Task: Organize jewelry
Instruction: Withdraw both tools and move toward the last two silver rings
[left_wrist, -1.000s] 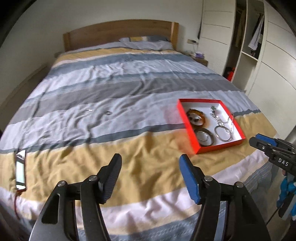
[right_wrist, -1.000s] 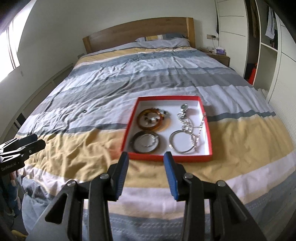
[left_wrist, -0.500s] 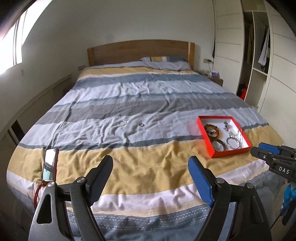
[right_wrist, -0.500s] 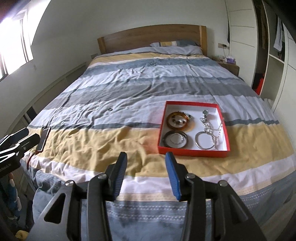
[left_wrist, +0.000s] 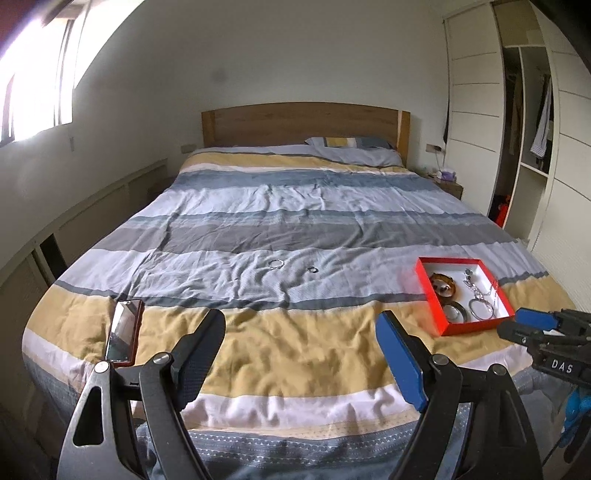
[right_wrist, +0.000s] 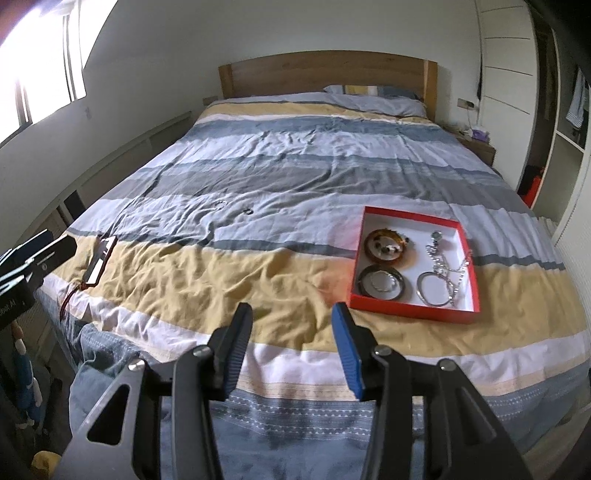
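The left gripper (left_wrist: 301, 356) fills the bottom of the left wrist view, its black finger and blue finger spread wide with only striped duvet (left_wrist: 295, 229) showing between them. The right gripper (right_wrist: 293, 349) sits at the bottom centre of the right wrist view, its fingers parted by a moderate gap and pinching nothing; it also pokes in at the right edge of the left wrist view, where white letters "DAS" (left_wrist: 561, 366) can be read on its black body. At the left edge of the right wrist view, the other gripper's body carries white lettering too cut off to read. The red box (right_wrist: 415, 310) with a white inside lies on the yellow band of the bed, right of centre in the right wrist view. Inside it are an amber bangle (right_wrist: 386, 245) at upper left, a dark bangle (right_wrist: 382, 282) at lower left with a thin ring inside it, a silver bangle (right_wrist: 432, 291) at lower right, and a silver chain (right_wrist: 445, 262) trailing from the upper right. Two small rings (left_wrist: 277, 263) (left_wrist: 313, 269) lie loose on the pale blue band near the bed's centre, well apart from the box. A phone in a red case (left_wrist: 123, 332) lies near the bed's left edge. No brand or label shows on the box or the phone.
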